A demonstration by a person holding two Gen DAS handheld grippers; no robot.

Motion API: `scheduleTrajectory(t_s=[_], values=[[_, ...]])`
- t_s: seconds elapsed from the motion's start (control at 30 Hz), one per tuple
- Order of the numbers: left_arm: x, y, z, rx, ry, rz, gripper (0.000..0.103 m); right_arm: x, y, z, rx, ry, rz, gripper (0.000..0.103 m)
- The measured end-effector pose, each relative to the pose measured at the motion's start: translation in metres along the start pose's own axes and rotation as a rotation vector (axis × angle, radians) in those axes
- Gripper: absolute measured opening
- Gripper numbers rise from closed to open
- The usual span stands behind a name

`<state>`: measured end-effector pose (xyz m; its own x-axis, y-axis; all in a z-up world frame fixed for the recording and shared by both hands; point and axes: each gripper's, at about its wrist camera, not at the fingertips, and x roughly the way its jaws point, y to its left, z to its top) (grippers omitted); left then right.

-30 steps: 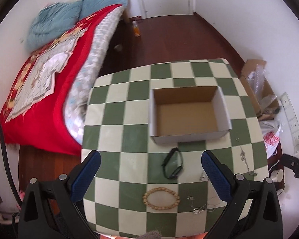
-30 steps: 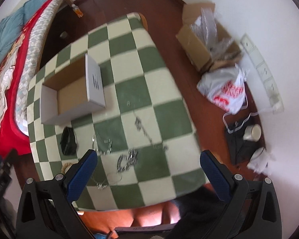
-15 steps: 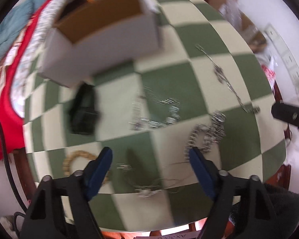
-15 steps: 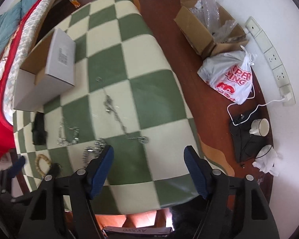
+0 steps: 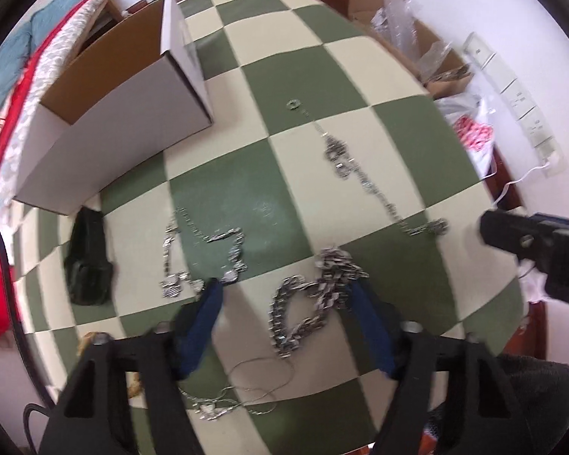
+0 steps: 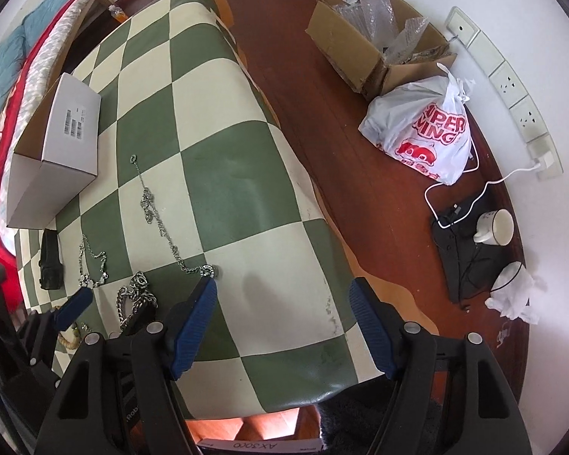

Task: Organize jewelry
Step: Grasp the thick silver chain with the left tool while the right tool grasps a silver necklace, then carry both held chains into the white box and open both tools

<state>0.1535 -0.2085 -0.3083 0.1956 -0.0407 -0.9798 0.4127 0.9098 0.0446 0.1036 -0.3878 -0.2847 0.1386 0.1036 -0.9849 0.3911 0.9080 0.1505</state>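
Note:
Jewelry lies on a green-and-cream checkered table (image 5: 360, 76). My left gripper (image 5: 286, 288) is open and low over the table, with a heaped chunky silver chain (image 5: 311, 295) between its blue fingers. A thinner silver chain (image 5: 205, 254) lies by the left finger. A long silver chain (image 5: 364, 178) runs off to the right. A black band (image 5: 89, 261) and an open white cardboard box (image 5: 110, 113) sit at left. My right gripper (image 6: 282, 292) is open over the table's near right part, with the long chain's end (image 6: 208, 271) at its left fingertip.
A fine thin chain (image 5: 239, 390) and a gold beaded bracelet (image 5: 87, 341) lie at the table's near edge. On the floor to the right are a cardboard box of plastic wrap (image 6: 375, 38), a white shopping bag (image 6: 425, 132) and a mug (image 6: 495, 227). A red bed (image 6: 3, 87) stands at left.
My left gripper has dropped from high over the box down to the table and moved right onto the chunky chain. My right gripper has moved right, toward the table's edge.

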Motion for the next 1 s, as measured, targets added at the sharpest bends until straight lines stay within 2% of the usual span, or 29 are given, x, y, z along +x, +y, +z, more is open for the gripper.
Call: scheduleTrajectory(t_s=[0.03,0.07,0.1,0.13,0.3,0.5,0.6,0.7,0.77,0.83,0.87,0.93,1.0], values=[[-0.002,0.0,0.0,-0.002,-0.008,-0.031,0.028,0.001,0.0,-0.001,0.002,-0.001,0.005,0.074],[-0.001,-0.002,-0.001,0.003,-0.01,-0.029,0.014,0.002,0.0,-0.001,0.003,0.001,0.005,0.074],[-0.002,-0.003,-0.001,0.017,-0.009,-0.019,0.013,0.003,-0.002,-0.001,0.003,0.002,0.003,0.074],[-0.002,-0.003,-0.001,0.024,-0.011,-0.016,0.008,0.004,-0.001,-0.002,0.003,0.003,0.002,0.074],[-0.01,0.019,-0.003,-0.018,-0.032,-0.011,0.006,0.004,0.003,-0.003,-0.003,0.002,0.019,0.074],[-0.026,0.049,-0.005,-0.085,-0.069,-0.032,0.006,0.008,0.021,-0.002,-0.038,0.003,0.084,0.074],[-0.034,0.066,-0.008,-0.136,-0.077,-0.05,0.006,0.015,0.037,0.0,-0.087,0.005,0.065,0.074],[-0.043,0.079,-0.01,-0.169,-0.088,-0.059,0.006,0.023,0.055,-0.003,-0.147,-0.004,0.004,0.074],[-0.048,0.082,-0.01,-0.174,-0.099,-0.057,0.006,0.023,0.067,-0.008,-0.207,-0.043,-0.08,0.058],[-0.057,0.09,-0.013,-0.18,-0.106,-0.056,0.006,0.021,0.079,-0.015,-0.264,-0.081,-0.134,0.02],[-0.06,0.093,-0.013,-0.182,-0.108,-0.059,0.006,0.021,0.084,-0.019,-0.281,-0.09,-0.133,0.011],[-0.063,0.098,-0.015,-0.191,-0.113,-0.06,0.006,0.021,0.091,-0.026,-0.297,-0.112,-0.147,0.01],[-0.069,0.104,-0.017,-0.194,-0.117,-0.06,0.006,0.019,0.09,-0.031,-0.271,-0.116,-0.113,0.01]])
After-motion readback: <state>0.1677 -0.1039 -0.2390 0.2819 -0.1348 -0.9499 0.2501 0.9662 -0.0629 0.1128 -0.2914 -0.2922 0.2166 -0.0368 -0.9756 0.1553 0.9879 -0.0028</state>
